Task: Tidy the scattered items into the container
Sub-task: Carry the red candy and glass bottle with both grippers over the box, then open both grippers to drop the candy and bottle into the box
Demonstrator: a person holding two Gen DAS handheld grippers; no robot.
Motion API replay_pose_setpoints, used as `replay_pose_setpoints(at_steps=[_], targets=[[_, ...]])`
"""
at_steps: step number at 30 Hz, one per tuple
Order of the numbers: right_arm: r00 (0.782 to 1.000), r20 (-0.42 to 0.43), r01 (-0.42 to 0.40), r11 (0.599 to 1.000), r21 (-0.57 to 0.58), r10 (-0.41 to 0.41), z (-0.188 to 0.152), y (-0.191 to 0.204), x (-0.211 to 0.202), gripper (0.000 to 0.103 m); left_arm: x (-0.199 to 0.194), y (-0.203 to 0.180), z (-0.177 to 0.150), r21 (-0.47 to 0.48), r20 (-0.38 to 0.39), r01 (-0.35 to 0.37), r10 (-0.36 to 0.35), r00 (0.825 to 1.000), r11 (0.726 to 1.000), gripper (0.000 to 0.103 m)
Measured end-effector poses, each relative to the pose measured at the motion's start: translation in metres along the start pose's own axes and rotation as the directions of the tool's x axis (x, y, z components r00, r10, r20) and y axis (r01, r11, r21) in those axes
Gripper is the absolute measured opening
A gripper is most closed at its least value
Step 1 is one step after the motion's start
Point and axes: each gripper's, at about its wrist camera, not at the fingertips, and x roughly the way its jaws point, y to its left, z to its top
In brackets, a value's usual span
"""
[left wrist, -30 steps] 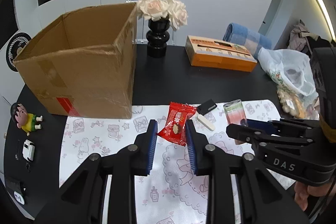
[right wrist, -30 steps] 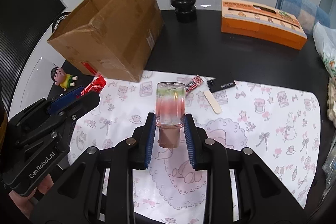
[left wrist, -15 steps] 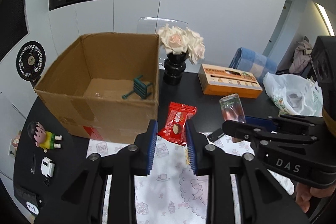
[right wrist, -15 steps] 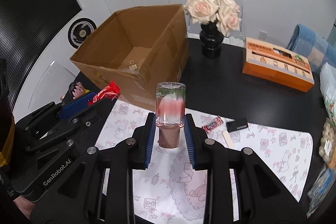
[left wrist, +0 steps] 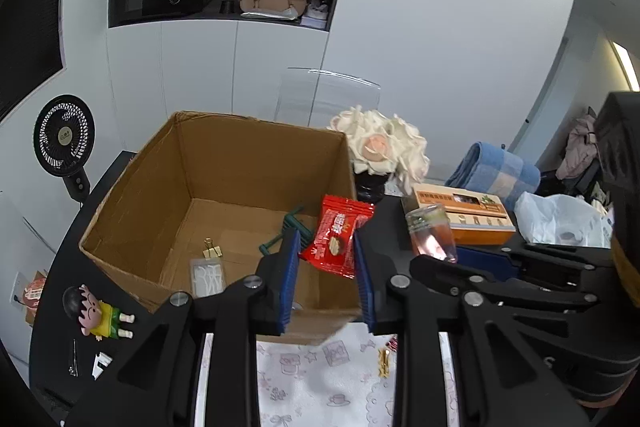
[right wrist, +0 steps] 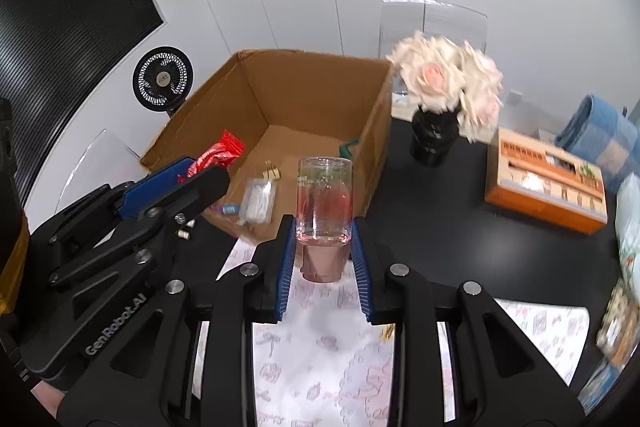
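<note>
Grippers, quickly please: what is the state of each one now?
Left gripper: closed on the red foil snack packet.
Right gripper: closed on the clear pink-tinted plastic bottle.

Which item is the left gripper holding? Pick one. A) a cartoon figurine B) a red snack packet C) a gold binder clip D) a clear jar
B: the left gripper has its jaws shut on the red snack packet, held over the cardboard box; the clear jar sits in the right gripper.

Bright even indoor light, fisheye-warped dark edges, slight motion blur
</note>
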Motion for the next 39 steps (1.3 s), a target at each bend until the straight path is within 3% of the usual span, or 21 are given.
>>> replay_pose_setpoints(at_steps=[11,25,34,35,36,37,39], targets=[[0.999,-0.038,0.005,1.000,0.010,-0.005,0.036,0.014,0.041,0.028,0.038,0.057,0.025,-0.059,-0.060,-0.069,0.065,0.996,0.996,0.027],[0.991,-0.129,0.038,0.999,0.036,-0.033,0.064,0.019,0.109,0.028,0.063,0.092,0.027,-0.062,-0.123,-0.139,0.130,0.984,0.988,0.027],[0.986,-0.164,0.038,0.998,0.056,-0.028,0.066,0.023,0.121,0.029,0.063,0.099,0.033,-0.075,-0.126,-0.142,0.131,0.983,0.987,0.028],[0.985,-0.168,0.037,0.997,0.063,-0.026,0.066,0.022,0.122,0.029,0.062,0.100,0.033,-0.073,-0.128,-0.152,0.142,0.982,0.986,0.030],[0.985,-0.172,0.038,0.997,0.065,-0.026,0.065,0.021,0.122,0.029,0.061,0.101,0.034,-0.075,-0.127,-0.159,0.148,0.981,0.984,0.041],[0.985,-0.171,0.041,0.997,0.067,-0.029,0.064,0.021,0.121,0.031,0.059,0.104,0.035,-0.081,-0.125,-0.163,0.152,0.980,0.983,0.061],[0.985,-0.169,0.047,0.996,0.070,-0.035,0.062,0.020,0.119,0.050,0.056,0.109,0.037,-0.096,-0.121,-0.163,0.151,0.981,0.982,0.083]])
